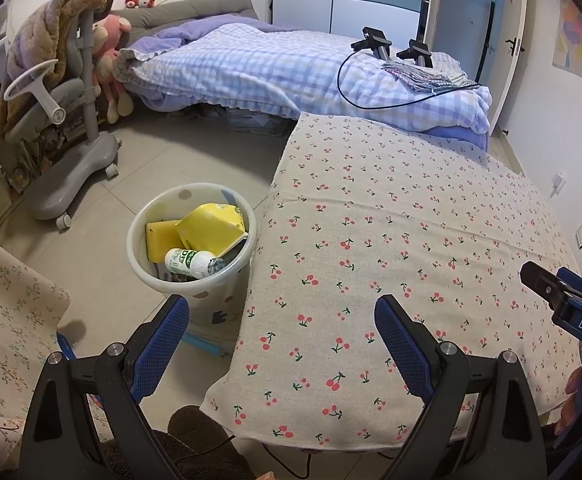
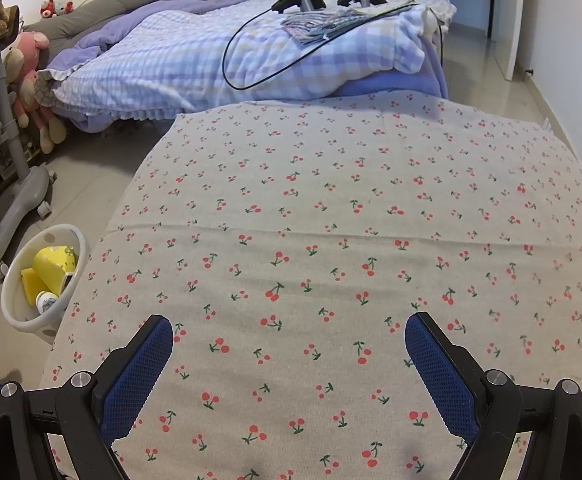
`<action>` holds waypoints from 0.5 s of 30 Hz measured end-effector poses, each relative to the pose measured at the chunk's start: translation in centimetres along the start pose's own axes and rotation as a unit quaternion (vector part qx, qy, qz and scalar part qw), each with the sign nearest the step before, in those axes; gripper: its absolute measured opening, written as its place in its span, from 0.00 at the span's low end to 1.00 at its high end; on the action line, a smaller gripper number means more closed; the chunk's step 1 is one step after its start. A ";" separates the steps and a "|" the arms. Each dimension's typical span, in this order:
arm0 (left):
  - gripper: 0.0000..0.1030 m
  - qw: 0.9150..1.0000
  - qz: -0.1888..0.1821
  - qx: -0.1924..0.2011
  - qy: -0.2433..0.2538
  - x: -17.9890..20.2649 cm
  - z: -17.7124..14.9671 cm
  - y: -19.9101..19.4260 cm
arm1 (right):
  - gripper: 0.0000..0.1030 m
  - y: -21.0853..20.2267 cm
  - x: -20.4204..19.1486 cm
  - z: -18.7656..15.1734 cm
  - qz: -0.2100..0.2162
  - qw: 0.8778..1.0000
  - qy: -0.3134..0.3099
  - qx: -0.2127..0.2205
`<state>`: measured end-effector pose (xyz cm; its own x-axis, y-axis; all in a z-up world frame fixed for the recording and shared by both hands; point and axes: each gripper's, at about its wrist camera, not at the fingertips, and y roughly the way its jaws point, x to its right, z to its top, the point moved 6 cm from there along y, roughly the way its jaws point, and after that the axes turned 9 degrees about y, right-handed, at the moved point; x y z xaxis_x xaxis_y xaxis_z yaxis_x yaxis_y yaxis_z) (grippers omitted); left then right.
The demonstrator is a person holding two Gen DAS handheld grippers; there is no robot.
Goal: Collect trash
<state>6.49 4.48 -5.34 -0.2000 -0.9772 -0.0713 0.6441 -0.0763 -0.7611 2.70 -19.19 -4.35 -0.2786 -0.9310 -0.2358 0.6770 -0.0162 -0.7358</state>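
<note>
A white waste bin [image 1: 139, 256] stands on the floor at the table's left edge. Inside it lie a yellow carton [image 1: 215, 226], a yellow sponge [image 1: 161, 240] and a white bottle with green print [image 1: 191, 263]. The bin [image 2: 15, 312] shows again at the lower left of the right wrist view. My left gripper [image 1: 281, 314] hangs open over the table's near left corner, empty. My right gripper [image 2: 289, 332] is open above the cherry-print tablecloth [image 2: 331, 220], nothing between its fingers. Its side [image 1: 563, 300] appears at the right of the left wrist view.
A bed with a checked quilt [image 1: 275, 76] sits beyond the table, with a black cable and two black devices [image 1: 395, 46] on it. A grey wheeled chair [image 1: 71, 128] draped with a blanket stands left. Tiled floor lies between chair, bin and bed.
</note>
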 end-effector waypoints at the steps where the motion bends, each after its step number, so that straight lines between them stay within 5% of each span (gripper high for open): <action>1: 0.93 1.000 0.000 0.000 0.000 0.0 0.0 0.0 | 0.94 0.0 0.0 0.0 0.001 1.000 0.000 0.000; 15: 0.93 1.000 0.017 0.012 0.002 -0.5 0.3 -0.5 | 0.94 0.0 -0.1 0.0 0.000 1.000 0.001 0.000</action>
<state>6.53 4.96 -4.70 -0.1798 -0.9787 -0.0996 0.6677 -0.0471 -0.7429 2.74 -19.11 -4.29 -0.2802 -0.9301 -0.2374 0.6776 -0.0165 -0.7353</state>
